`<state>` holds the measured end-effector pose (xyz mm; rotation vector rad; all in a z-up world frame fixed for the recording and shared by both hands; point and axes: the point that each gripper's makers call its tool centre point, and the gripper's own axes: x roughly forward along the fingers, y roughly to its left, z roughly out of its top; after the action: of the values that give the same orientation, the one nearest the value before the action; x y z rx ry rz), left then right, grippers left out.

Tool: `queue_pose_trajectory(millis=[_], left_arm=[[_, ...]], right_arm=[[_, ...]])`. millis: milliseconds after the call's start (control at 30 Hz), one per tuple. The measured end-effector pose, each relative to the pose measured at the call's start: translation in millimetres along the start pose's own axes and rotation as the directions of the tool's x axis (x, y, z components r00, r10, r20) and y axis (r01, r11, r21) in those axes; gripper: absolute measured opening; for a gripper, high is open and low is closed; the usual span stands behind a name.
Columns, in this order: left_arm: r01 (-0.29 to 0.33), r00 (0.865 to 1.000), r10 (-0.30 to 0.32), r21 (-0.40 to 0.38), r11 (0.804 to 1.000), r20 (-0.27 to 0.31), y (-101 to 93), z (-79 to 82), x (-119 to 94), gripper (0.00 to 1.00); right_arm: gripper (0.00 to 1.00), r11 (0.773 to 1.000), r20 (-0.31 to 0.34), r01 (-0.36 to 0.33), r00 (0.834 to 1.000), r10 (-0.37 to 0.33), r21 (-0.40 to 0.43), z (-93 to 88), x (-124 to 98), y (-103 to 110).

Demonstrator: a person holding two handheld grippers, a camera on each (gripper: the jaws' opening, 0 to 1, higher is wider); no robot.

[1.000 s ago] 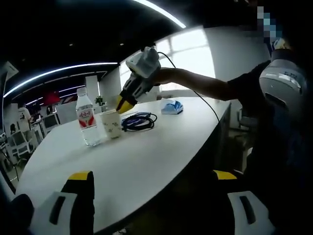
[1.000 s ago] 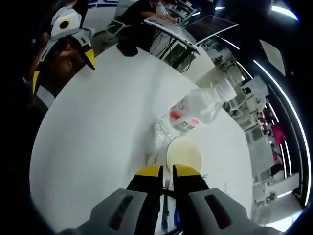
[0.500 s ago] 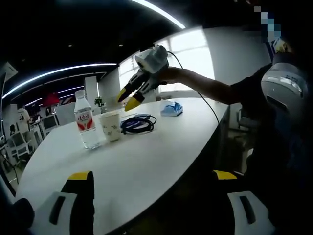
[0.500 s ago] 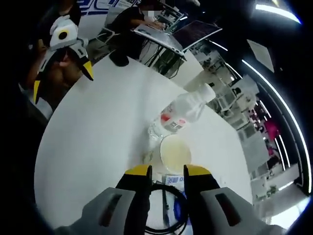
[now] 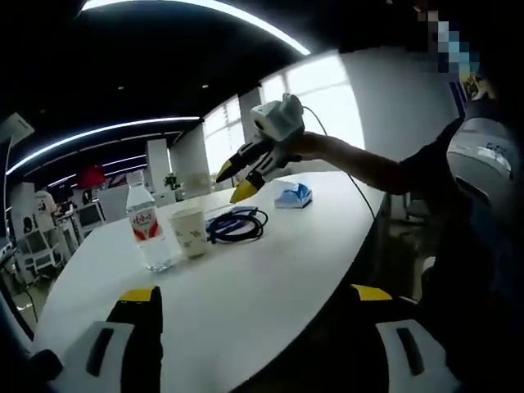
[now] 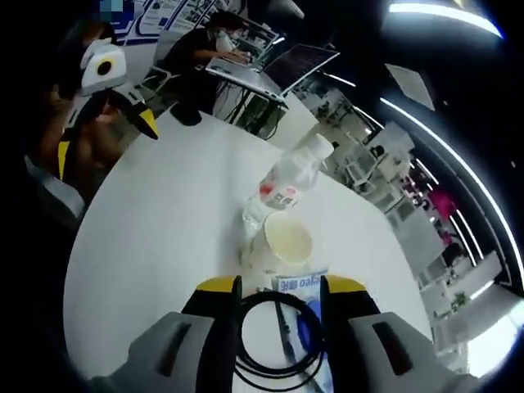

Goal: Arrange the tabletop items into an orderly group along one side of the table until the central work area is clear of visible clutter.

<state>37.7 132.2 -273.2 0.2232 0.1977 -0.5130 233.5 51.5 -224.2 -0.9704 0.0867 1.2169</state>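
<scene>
Most of the sorting looks done from where I stand: the clear plastic water bottle (image 5: 146, 233) with its red label, the paper cup (image 5: 189, 232) and the coiled black cable (image 5: 238, 224) sit close together in a row near the far edge of the white desk (image 5: 270, 270), and the wide smooth middle of the desk is bare. What seems left is the crumpled blue packet (image 5: 292, 195), which lies apart from the row, further along the same edge toward the window end; I would guess it needs drawing in beside the cable. The right gripper (image 5: 242, 175) hangs in the air above the cable with its yellow-tipped jaws parted and nothing between them. In the right gripper view those jaws frame the loop of the cable (image 6: 278, 332) from above, with a flat blue-printed pack (image 6: 300, 282) under the coil and the open cup (image 6: 285, 238) just beyond it, pale and empty inside, touching or nearly touching the bottle (image 6: 282, 184). The left gripper (image 5: 255, 344) waits low at the near edge of the desk, its jaws spread wide and empty, well away from everything. The bottle is ribbed and transparent, the cup matte paper with a small print, the cable glossy and springy.
</scene>
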Motion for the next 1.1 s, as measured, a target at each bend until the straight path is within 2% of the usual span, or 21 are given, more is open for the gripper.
queue_pose_trajectory(millis=[67, 167, 467, 867, 1033, 1100], left_arm=[[-0.020, 0.999, 0.020, -0.002, 1.000, -0.029, 2.4, -2.0, 6, 0.90], [-0.007, 1.000, 0.007, -0.032, 0.999, -0.018, -0.6, 1.8, 13, 0.90], [0.010, 1.000, -0.010, -0.039, 0.999, -0.004, -7.5, 14.3, 32, 0.87], [0.012, 1.000, -0.013, -0.055, 0.998, -0.017, -9.9, 19.3, 54, 0.86], [0.008, 1.000, -0.009, -0.086, 0.996, -0.016, -10.4, 19.2, 67, 0.85], [0.002, 1.000, -0.002, -0.112, 0.994, -0.008, -10.1, 20.9, 71, 0.85]], right_arm=[[0.37, 1.000, -0.004, 0.011, 1.000, -0.011, 0.013, -5.3, -3, -1], [0.37, 0.999, -0.008, 0.021, 1.000, -0.020, 0.032, -12.8, -7, -2], [0.38, 0.994, -0.025, 0.055, 0.998, -0.052, 0.098, -36.8, -20, -5], [0.38, 0.984, -0.039, 0.086, 0.996, -0.081, 0.153, -63.7, -31, -10], [0.38, 0.971, -0.029, 0.106, 0.994, -0.103, 0.213, -78.6, -35, -15], [0.38, 0.959, -0.005, 0.104, 0.994, -0.106, 0.262, -82.7, -36, -13]])
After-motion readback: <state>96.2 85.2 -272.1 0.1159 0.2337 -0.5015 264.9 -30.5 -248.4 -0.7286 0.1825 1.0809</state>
